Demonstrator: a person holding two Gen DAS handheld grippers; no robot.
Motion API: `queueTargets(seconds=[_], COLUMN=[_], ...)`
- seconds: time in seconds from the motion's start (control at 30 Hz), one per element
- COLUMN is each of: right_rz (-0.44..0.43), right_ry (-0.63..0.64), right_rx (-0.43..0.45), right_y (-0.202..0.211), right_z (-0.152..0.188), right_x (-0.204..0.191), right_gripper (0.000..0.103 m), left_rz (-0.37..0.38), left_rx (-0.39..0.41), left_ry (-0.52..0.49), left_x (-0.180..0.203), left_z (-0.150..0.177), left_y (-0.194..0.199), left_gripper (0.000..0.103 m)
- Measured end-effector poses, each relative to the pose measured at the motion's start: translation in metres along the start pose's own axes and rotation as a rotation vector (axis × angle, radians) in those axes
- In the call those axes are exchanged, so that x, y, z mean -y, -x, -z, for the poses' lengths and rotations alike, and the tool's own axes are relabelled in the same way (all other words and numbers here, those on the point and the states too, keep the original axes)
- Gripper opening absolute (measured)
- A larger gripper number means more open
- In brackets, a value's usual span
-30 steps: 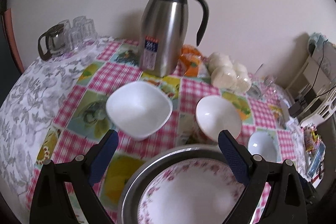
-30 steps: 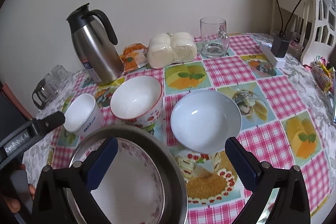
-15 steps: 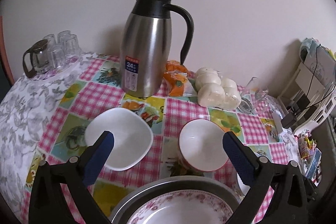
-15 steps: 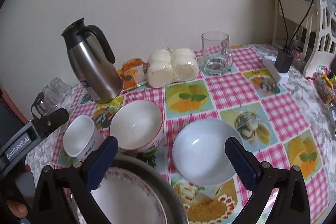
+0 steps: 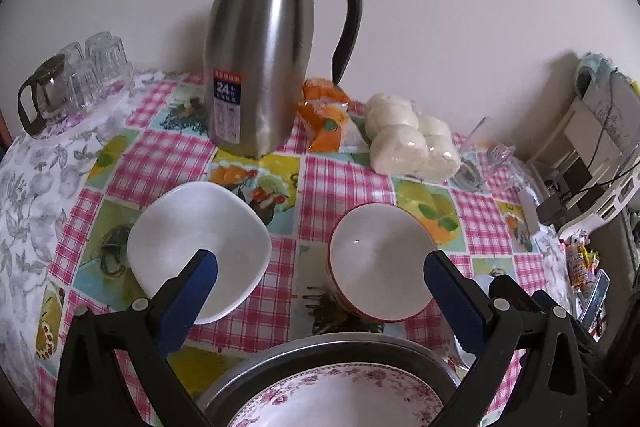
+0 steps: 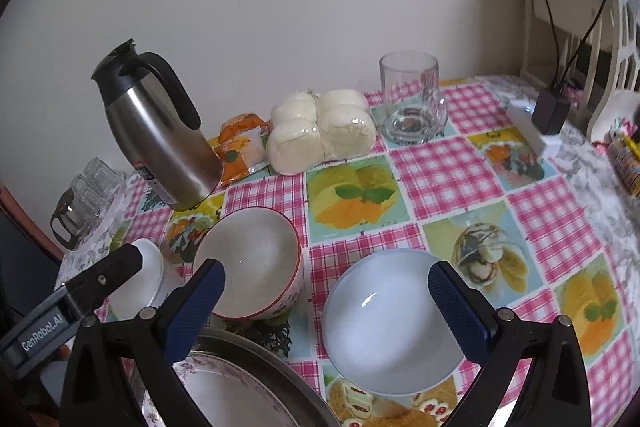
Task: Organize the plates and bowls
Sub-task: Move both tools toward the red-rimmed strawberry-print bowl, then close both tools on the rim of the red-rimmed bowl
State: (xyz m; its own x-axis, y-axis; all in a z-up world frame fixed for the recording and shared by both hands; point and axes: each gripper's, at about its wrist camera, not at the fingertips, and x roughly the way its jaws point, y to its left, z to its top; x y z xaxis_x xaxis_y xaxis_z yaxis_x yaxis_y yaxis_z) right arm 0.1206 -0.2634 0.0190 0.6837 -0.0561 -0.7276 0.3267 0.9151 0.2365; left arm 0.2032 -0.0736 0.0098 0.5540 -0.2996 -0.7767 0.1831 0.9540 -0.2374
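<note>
A white square bowl sits left and a red-rimmed bowl right on the checked tablecloth. A floral plate lies inside a metal pan at the near edge. My left gripper is open and empty above the pan. In the right wrist view a round white bowl sits between the blue fingers of my open, empty right gripper. The red-rimmed bowl, the square bowl and the floral plate lie to its left.
A steel thermos jug stands at the back, with an orange packet and wrapped white buns beside it. Small glasses stand far left. A glass mug and a charger are at the right.
Both grippers have pulled back and risen from the pan. The plate and pan have slid lower in both views. The bowls have not moved.
</note>
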Motion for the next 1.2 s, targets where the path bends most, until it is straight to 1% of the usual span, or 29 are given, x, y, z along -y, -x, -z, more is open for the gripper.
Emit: queueTargets(seconds=[0.1, 0.2, 0.33, 0.4, 0.43, 0.47, 0.53, 0.57, 0.6, 0.67, 0.7, 0.73, 0.8, 0.87, 1.0, 1.07, 1.1, 1.13, 1.2], right_rz=[0.004, -0.012, -0.013, -0.024, -0.028, -0.032, -0.040, -0.045, -0.049, -0.055, -0.058, -0.062, -0.065, -0.066, -0.068, -0.075, -0.077, -0.081, -0.088], right_ry=[-0.011, -0.022, -0.021, -0.021, -0.021, -0.018, -0.008, -0.004, 0.001, 0.008, 0.010, 0.017, 0.036, 0.059, 0.076, 0.088, 0.092, 0.095, 0.098], right_rx=[-0.007, -0.013, -0.027, -0.034, -0.037, -0.042, -0.053, -0.059, -0.068, -0.089, -0.095, -0.101, -0.115, -0.121, -0.150, -0.162, -0.172, -0.175, -0.184], right_y=[-0.006, -0.011, -0.019, -0.022, -0.024, -0.026, -0.032, -0.034, -0.037, -0.045, -0.047, -0.049, -0.053, -0.057, -0.066, -0.070, -0.073, -0.073, -0.075], right_z=[-0.001, -0.002, -0.001, 0.000, 0.000, 0.000, 0.001, 0.001, 0.002, 0.004, 0.004, 0.004, 0.006, 0.007, 0.010, 0.012, 0.013, 0.013, 0.013], right_x=[0.004, 0.005, 0.005, 0.005, 0.005, 0.004, 0.002, 0.001, 0.000, -0.003, -0.004, -0.006, -0.011, -0.017, -0.021, -0.023, -0.024, -0.025, -0.027], right_gripper=[0.103, 0.101, 0.086, 0.082, 0.079, 0.075, 0.070, 0.067, 0.065, 0.059, 0.059, 0.055, 0.050, 0.042, 0.036, 0.031, 0.030, 0.026, 0.025], left_rz=[-0.039, -0.031, 0.003, 0.026, 0.034, 0.039, 0.049, 0.052, 0.054, 0.057, 0.064, 0.070, 0.072, 0.077, 0.095, 0.091, 0.089, 0.084, 0.073], left_rx=[-0.007, -0.008, -0.051, -0.073, -0.079, -0.087, -0.108, -0.122, -0.136, -0.156, -0.160, -0.168, -0.183, -0.196, -0.218, -0.231, -0.236, -0.240, -0.248], left_ry=[-0.009, -0.003, 0.028, 0.043, 0.045, 0.047, 0.052, 0.057, 0.063, 0.069, 0.073, 0.076, 0.085, 0.092, 0.101, 0.100, 0.102, 0.105, 0.097], left_x=[0.003, 0.005, 0.006, 0.008, 0.009, 0.011, 0.013, 0.014, 0.014, 0.014, 0.014, 0.014, 0.013, 0.012, 0.011, 0.010, 0.010, 0.008, 0.006], left_z=[-0.010, -0.014, -0.009, -0.004, -0.003, -0.002, 0.001, 0.001, 0.003, 0.005, 0.006, 0.007, 0.010, 0.012, 0.017, 0.020, 0.020, 0.022, 0.024], left_y=[-0.002, -0.004, -0.019, -0.026, -0.029, -0.033, -0.040, -0.045, -0.049, -0.056, -0.059, -0.062, -0.067, -0.072, -0.081, -0.086, -0.087, -0.089, -0.092], left_gripper=[0.103, 0.103, 0.102, 0.102, 0.101, 0.100, 0.091, 0.082, 0.077, 0.075, 0.073, 0.072, 0.065, 0.061, 0.048, 0.044, 0.043, 0.042, 0.042])
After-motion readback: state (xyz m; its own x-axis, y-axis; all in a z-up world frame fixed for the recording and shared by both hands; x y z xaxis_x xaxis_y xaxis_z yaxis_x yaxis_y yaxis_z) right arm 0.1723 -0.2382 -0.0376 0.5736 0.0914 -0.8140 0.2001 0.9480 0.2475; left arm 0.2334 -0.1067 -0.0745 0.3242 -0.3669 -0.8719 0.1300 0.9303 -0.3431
